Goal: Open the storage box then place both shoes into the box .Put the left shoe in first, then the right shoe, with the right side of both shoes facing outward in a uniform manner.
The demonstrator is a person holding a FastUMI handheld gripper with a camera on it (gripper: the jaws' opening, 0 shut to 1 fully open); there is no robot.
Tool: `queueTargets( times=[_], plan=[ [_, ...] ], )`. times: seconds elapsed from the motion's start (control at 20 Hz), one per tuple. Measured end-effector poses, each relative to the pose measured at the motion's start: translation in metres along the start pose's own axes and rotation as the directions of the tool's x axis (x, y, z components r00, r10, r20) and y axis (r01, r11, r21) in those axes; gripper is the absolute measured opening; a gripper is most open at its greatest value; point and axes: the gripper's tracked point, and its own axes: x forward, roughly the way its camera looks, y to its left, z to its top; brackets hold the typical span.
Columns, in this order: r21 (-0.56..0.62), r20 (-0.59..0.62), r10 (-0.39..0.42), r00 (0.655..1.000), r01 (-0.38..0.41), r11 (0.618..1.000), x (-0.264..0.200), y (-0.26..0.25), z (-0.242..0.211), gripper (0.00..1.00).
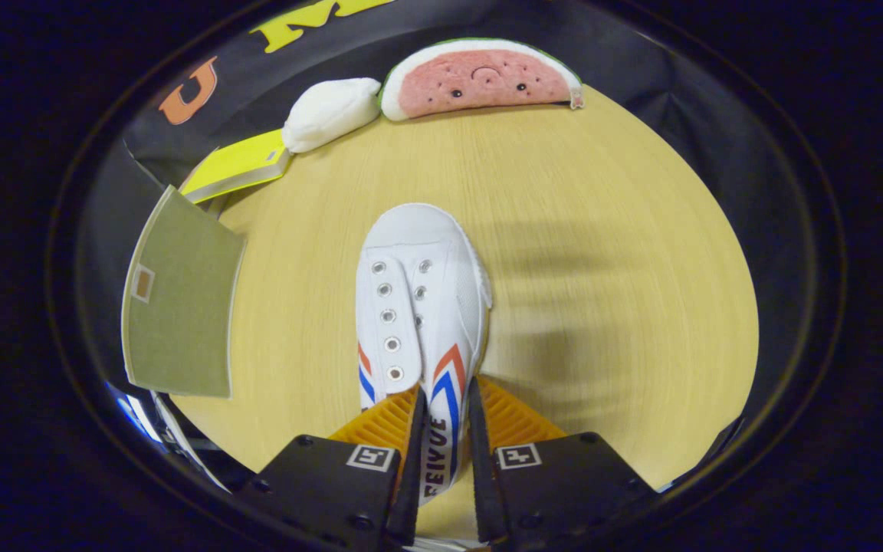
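A white canvas shoe [418,299] with red and blue stripes on its sides points away from me, toe toward the far side of the wooden table [602,268]. My gripper [445,429] is shut on the shoe's right side wall near the heel, with one finger inside the opening and the other outside. The shoe appears lifted a little above the tabletop; its shadow falls to the right. To the left stands the storage box's olive-green lid [181,307], raised up, with the box's opening just below it.
At the table's far edge lie a watermelon-slice plush [480,77] and a white plush [330,111]. A yellow book [238,165] rests by the lid's far corner.
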Motion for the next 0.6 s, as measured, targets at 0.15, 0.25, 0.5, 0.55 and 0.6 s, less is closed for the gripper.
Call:
queueTargets(
  times=[0.15,0.25,0.5,0.55,0.6],
  plan=[
    [0.034,0.025,0.008,1.0,-0.008,0.999,-0.004,-0.002,0.001,0.21],
    [0.048,0.019,-0.003,1.0,0.002,0.999,-0.006,0.0,-0.002,0.08],
    [0.065,0.037,0.011,0.999,-0.013,0.998,-0.018,0.006,0.0,0.06],
    [0.07,0.051,0.011,0.999,-0.015,0.997,-0.022,0.008,0.003,0.06],
    [0.074,0.063,0.008,0.998,-0.013,0.997,-0.027,0.009,0.004,0.06]
  ],
)
